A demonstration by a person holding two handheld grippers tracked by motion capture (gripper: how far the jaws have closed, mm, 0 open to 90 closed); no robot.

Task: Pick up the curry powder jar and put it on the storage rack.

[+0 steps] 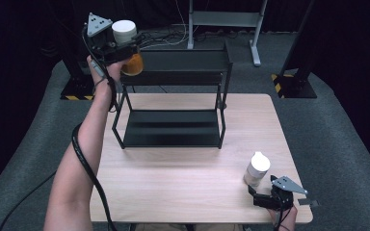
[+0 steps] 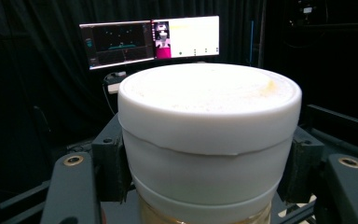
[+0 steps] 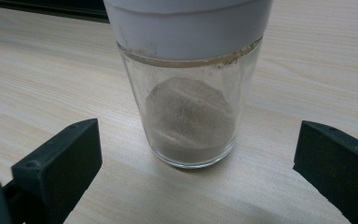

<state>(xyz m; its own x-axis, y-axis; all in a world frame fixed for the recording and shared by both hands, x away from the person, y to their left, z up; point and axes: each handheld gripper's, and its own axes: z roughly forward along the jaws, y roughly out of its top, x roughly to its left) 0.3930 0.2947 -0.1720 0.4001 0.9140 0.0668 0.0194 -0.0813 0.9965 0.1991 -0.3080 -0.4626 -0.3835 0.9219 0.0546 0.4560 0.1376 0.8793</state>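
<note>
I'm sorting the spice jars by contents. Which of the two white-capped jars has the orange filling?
The jar clamped in the left gripper, raised beside the black rack's top shelf. The other jar, standing on the table, holds greyish powder.

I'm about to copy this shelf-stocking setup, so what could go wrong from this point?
The left gripper holds the amber jar high by its white cap, beside the black shelf rack; it might clip the rack's frame, or the jar might slip loose. The right gripper stands open close to the glass shaker near the table corner; a nudge might tip it.
</note>
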